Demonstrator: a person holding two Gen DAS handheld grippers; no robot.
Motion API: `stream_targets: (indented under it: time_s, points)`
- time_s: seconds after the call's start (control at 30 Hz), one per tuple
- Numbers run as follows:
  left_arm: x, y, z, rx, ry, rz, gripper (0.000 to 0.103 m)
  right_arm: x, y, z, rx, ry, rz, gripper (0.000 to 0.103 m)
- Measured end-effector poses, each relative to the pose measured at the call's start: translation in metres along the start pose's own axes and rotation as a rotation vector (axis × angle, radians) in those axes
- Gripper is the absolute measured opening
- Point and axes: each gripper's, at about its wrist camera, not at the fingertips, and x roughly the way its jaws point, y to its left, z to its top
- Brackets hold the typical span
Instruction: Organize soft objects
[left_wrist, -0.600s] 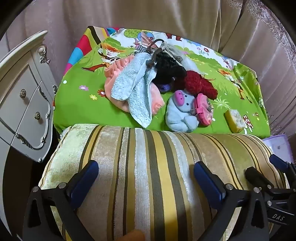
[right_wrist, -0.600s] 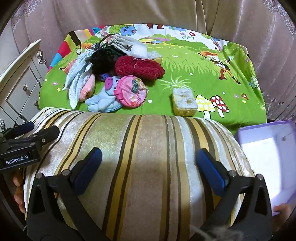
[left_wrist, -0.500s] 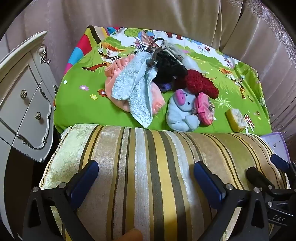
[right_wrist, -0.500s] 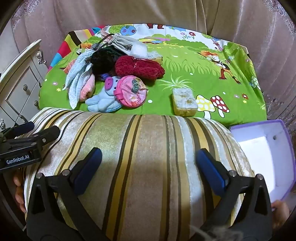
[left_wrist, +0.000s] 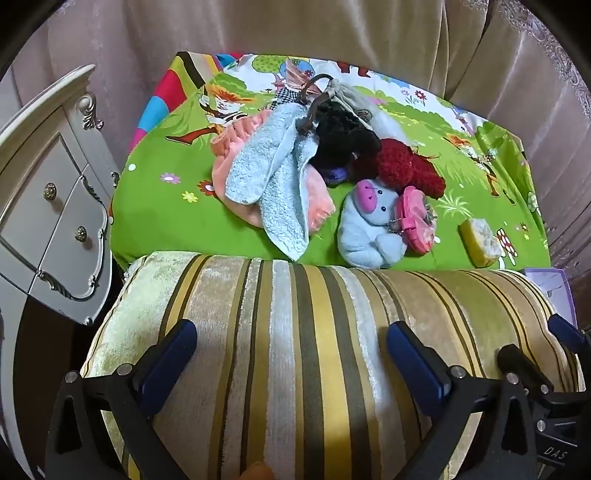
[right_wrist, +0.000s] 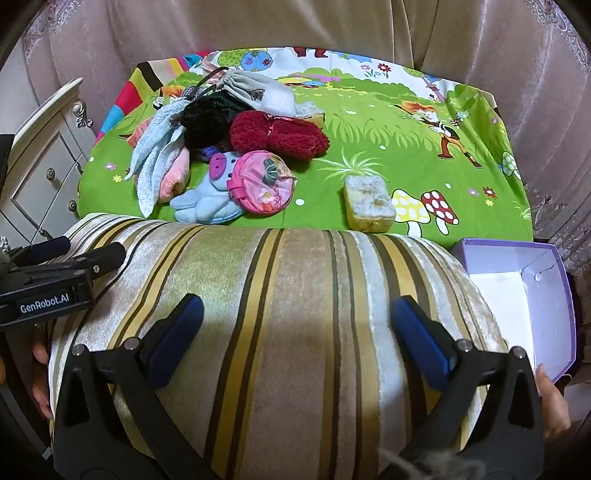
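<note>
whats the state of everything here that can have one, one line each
left gripper: open, empty, over the striped velvet cushion
right gripper: open, empty
purple cardboard box: open, looks empty
white dresser drawers: shut
light blue towel: crumpled, draped over a pink cloth
pink round zip pouch: closed, leaning on the blue plush toy
yellow sponge: lying flat, alone

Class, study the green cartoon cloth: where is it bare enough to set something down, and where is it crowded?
Bare: the right half beyond the yellow sponge, and the left strip between the blue towel and the white drawers. Crowded: the towel, red fuzzy bundle and blue plush toy cluster together.
</note>
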Motion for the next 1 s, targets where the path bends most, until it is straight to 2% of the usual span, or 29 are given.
stream_targets:
  time_s: [1.0]
  points:
    - [-0.0047,-0.0016,-0.0007,0.008,-0.022,0.004,0.103,-0.0002,0.0005,-0.0011,0.002,-0.008,-0.008,0.103]
